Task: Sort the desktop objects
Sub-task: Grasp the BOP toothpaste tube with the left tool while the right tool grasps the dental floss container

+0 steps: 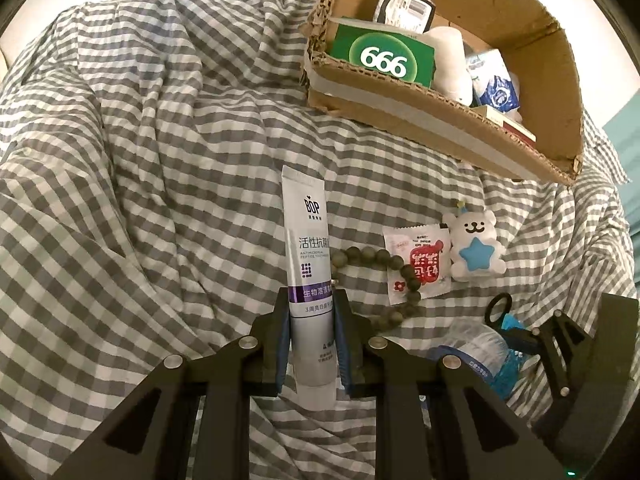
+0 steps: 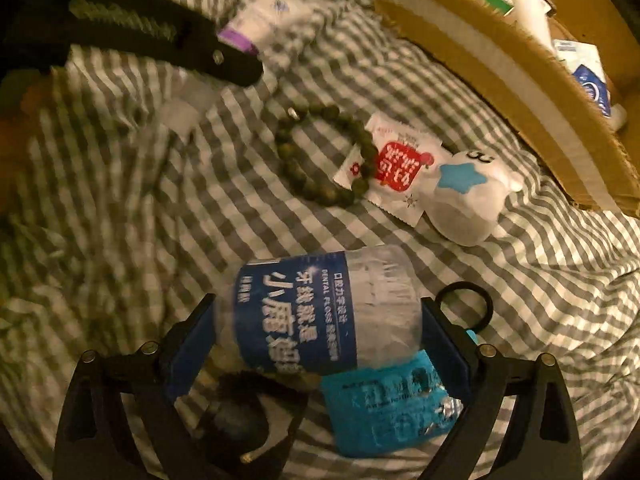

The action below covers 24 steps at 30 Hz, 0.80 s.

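My left claw [image 1: 313, 316] is clamped on the toothpaste tube [image 1: 307, 248], which points out over the checked cloth [image 1: 160, 160]. My right claw [image 2: 318, 316] has its pads against both sides of the dental floss jar [image 2: 320, 312], seemingly gripping it, though blur makes that uncertain. Beyond lie the bead bracelet [image 2: 320, 152], red sachet [image 2: 394, 166] and bear toy [image 2: 468, 196], all unsorted. The cardboard box [image 1: 440, 112] already holds several items, so I judge sorting roughly midway. A blue packet [image 2: 384, 408] and dark object [image 2: 240, 412] beneath the jar are hard to identify.
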### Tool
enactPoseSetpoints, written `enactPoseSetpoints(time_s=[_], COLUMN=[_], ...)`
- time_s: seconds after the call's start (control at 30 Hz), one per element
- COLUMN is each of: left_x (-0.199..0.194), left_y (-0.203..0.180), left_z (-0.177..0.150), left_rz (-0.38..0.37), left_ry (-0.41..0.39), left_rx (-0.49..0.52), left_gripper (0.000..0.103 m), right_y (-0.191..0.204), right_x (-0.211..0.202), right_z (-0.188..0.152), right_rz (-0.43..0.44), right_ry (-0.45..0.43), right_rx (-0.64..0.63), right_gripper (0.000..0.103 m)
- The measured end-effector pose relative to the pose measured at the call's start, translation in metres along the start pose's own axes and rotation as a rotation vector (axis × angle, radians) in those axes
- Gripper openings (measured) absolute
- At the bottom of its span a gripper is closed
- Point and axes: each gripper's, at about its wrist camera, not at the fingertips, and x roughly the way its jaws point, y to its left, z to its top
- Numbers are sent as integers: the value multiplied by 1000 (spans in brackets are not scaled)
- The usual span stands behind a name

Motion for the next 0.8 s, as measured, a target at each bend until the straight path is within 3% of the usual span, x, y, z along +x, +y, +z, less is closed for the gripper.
enactPoseSetpoints(time_s=[0.07, 0.2, 0.57, 0.8], left_x=[0, -5, -46, -78], left_y=[1, 5, -7, -26], left_z=[0, 1, 18, 53], left_rz=[7, 10, 5, -43], left_ry=[-1, -18, -193, -311], left_rx=[-3, -7, 58, 144], left_gripper=[20, 20, 20, 20], right_y=[-1, -7, -33, -69], right_x=[5, -7, -108, -154], right_z=[0, -1, 14, 33], right_rz=[-4, -2, -123, -172], right_ry=[2, -24, -335, -451], right_rx=[-1, 18, 101, 156], right_gripper=[90, 90, 90, 90])
